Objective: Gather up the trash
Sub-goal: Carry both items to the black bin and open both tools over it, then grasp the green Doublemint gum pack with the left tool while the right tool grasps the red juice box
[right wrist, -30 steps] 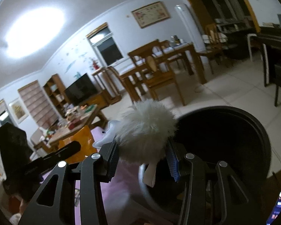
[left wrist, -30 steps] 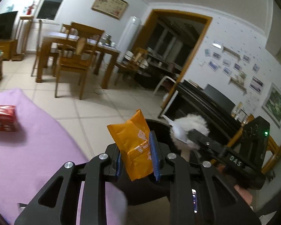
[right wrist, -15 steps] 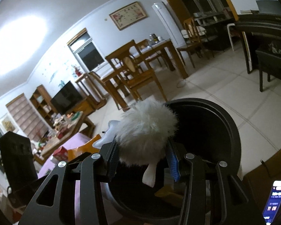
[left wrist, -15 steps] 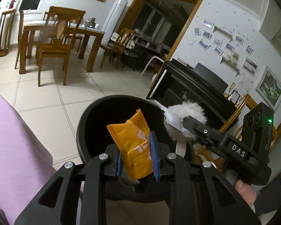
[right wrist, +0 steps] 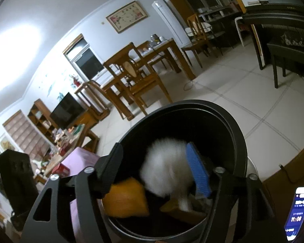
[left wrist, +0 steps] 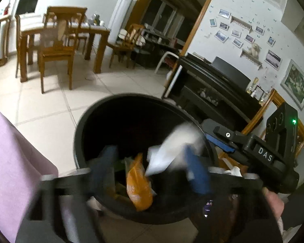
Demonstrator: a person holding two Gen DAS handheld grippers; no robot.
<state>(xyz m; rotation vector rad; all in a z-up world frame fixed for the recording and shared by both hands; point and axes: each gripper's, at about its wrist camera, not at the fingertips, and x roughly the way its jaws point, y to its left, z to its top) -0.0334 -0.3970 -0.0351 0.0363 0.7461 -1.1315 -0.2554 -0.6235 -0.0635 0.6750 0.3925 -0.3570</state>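
Both hand-held grippers are held over a black trash bin (left wrist: 87,133) standing on the tiled floor. The jaws of the left hand-held gripper (left wrist: 152,172) are opening, and an orange wrapper (left wrist: 138,186), let go and blurred, is seen inside the bin among other litter. The jaws of the right hand-held gripper (right wrist: 160,166) are likewise opening; a white fluffy ball (right wrist: 166,166) is seen between them, free of the left pad (whether it touches the blue pad cannot be told). "DAS" is read in white letters on the right hand-held gripper's body. A lit phone (right wrist: 298,208) displays digits resembling "11:08".
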